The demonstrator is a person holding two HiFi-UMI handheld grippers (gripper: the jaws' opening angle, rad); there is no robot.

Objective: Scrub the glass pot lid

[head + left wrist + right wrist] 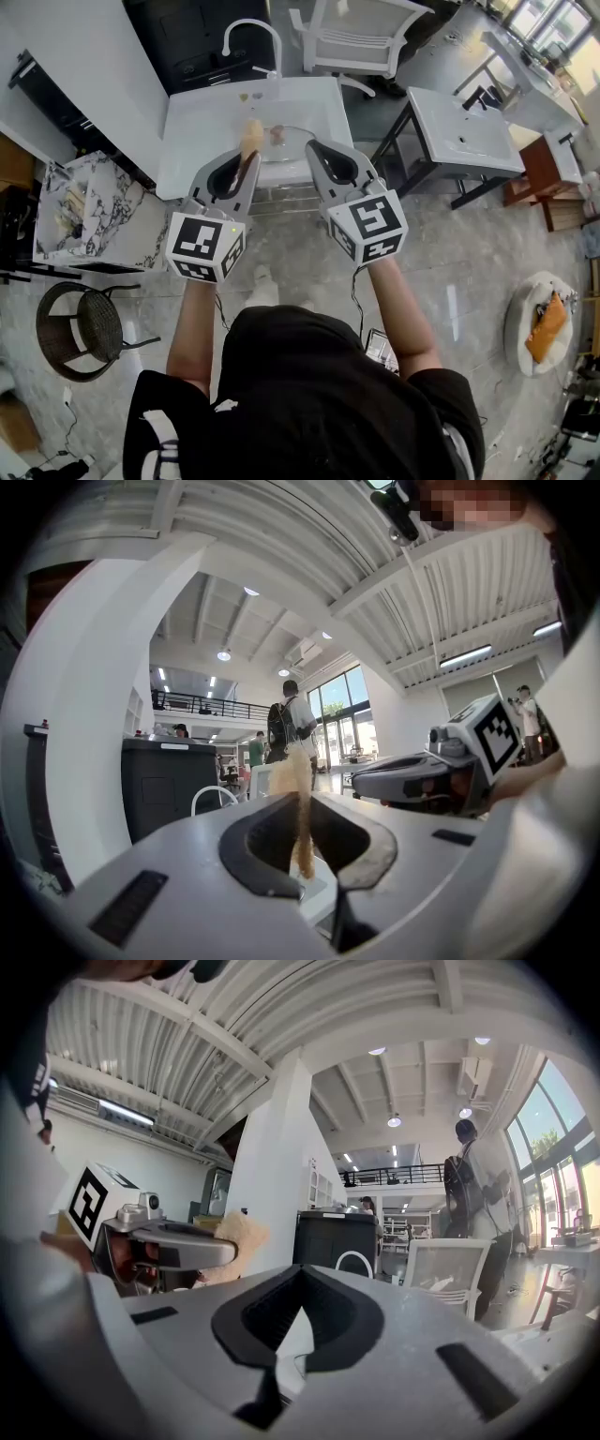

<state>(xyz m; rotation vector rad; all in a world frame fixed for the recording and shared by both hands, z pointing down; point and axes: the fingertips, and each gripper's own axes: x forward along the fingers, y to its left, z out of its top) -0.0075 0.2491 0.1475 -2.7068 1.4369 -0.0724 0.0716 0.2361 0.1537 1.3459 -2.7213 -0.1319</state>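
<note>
1. Glass pot lid [292, 150] lies just in front of both tools' tips, in the white sink [202, 131].
2. L gripper [247, 157] pinches a tan sponge [251, 136]. R gripper [315, 148] is shut tight w/ nothing in it.
3. Might go wrong: nothing holds the lid, so a hard rub could make it slide.
4. Tap [251, 33] and white chair [361, 37] sit past the lid. Big bright room.

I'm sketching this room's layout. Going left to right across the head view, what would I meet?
wicker chair → left gripper clamping a tan sponge → right gripper → white sink on a dark frame → round white table
</note>
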